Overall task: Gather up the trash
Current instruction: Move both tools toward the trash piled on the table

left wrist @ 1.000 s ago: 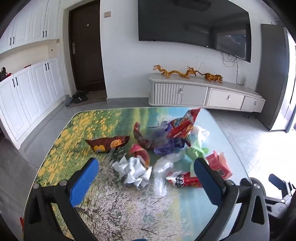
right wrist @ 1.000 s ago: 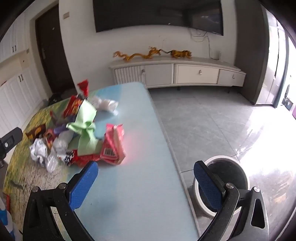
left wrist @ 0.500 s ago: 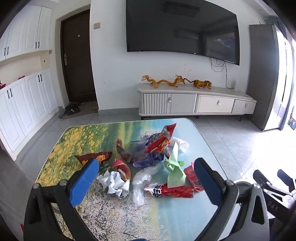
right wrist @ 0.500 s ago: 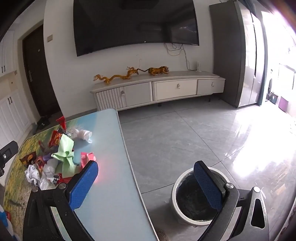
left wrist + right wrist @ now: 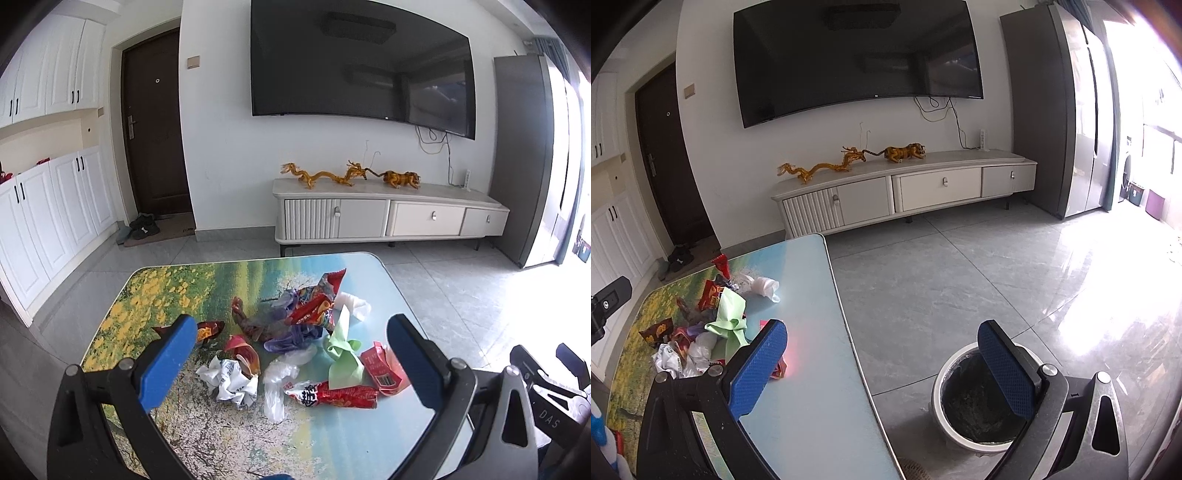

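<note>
A heap of trash lies on the picture-printed table [image 5: 155, 295]: a crumpled white paper ball [image 5: 231, 380], a clear plastic bag [image 5: 277, 373], a red snack wrapper [image 5: 332, 395], green paper [image 5: 341, 354], a red carton [image 5: 382, 369], a purple bag [image 5: 291, 338] and a brown wrapper [image 5: 207, 329]. My left gripper [image 5: 291, 363] hangs open above the near side of the heap, holding nothing. My right gripper [image 5: 886, 365] is open and empty over the table's right edge [image 5: 846, 332]. A white bin with a black liner [image 5: 979, 406] stands on the floor below its right finger.
A white TV cabinet [image 5: 388, 218] with golden figurines stands against the far wall under a large television [image 5: 362, 70]. White cupboards [image 5: 48, 214] line the left side beside a dark door. Grey tiled floor [image 5: 979, 277] stretches to the right of the table. A grey tall cabinet [image 5: 1052, 118] stands far right.
Both grippers have risen and pulled back from the table, so the trash looks smaller and farther. The right view has swung right, bringing the bin more fully into sight. Both stay open.
</note>
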Motion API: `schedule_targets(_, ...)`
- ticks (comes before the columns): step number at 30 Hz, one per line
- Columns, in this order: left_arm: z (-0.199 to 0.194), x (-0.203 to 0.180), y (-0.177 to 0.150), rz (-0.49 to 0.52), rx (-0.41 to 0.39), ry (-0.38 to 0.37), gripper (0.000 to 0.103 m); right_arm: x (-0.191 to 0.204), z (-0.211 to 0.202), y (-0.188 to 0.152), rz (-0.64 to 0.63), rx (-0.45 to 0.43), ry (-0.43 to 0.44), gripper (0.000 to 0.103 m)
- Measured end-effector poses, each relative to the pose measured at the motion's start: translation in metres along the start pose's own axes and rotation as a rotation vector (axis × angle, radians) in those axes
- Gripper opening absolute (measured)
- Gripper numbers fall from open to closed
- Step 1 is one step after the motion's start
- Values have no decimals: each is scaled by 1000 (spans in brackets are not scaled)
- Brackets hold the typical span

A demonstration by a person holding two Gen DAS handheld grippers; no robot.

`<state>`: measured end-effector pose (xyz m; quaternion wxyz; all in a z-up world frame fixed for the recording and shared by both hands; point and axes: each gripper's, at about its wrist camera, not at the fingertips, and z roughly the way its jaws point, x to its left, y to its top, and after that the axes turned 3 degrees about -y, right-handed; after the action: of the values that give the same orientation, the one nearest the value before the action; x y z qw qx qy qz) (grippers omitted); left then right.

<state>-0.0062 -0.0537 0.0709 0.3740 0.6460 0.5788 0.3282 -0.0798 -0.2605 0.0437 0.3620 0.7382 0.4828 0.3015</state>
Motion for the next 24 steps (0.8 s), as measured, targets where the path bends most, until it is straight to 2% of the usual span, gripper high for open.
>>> schedule_targets(9, -1, -2, -4, 2, -10, 25, 103, 6, -3, 0, -32, -28, -23, 103)
schedule_targets(24, 10, -2, -8, -11, 12, -11, 103, 5, 3, 0, -45, -33, -23, 103)
